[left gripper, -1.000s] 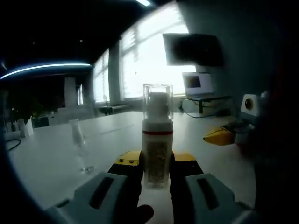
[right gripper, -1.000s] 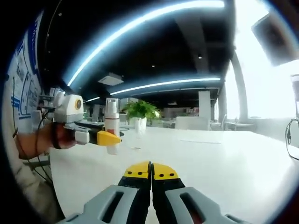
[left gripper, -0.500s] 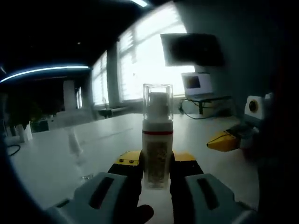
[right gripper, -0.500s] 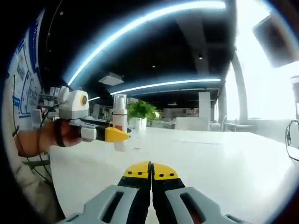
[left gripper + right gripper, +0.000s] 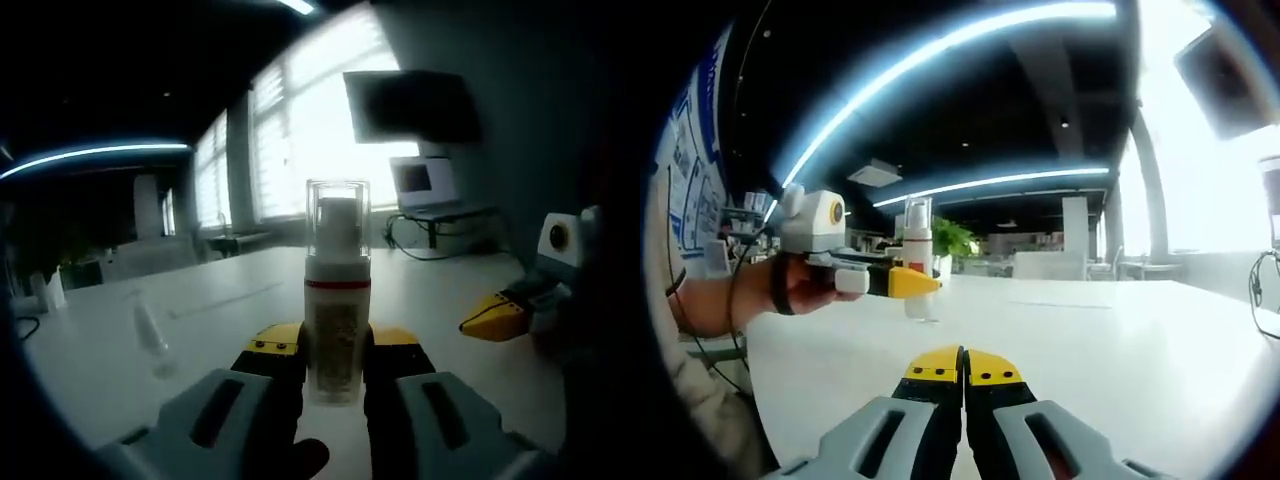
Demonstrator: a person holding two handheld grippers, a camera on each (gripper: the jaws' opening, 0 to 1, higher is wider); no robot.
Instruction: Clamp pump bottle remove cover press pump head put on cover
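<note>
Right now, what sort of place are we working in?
Probably an open-plan office: a long white table, a laptop by big windows, a wall monitor, and ceiling strip lights.

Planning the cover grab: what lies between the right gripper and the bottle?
Bare white table, in the right gripper view; the left gripper holds the bottle beyond the right gripper.

The left hand-held gripper (image 5: 335,365) is clamped shut around something upright, while the right hand-held gripper (image 5: 963,365) has its jaws pressed together.

Bright windows (image 5: 300,140) behind a white table (image 5: 1120,340).
</note>
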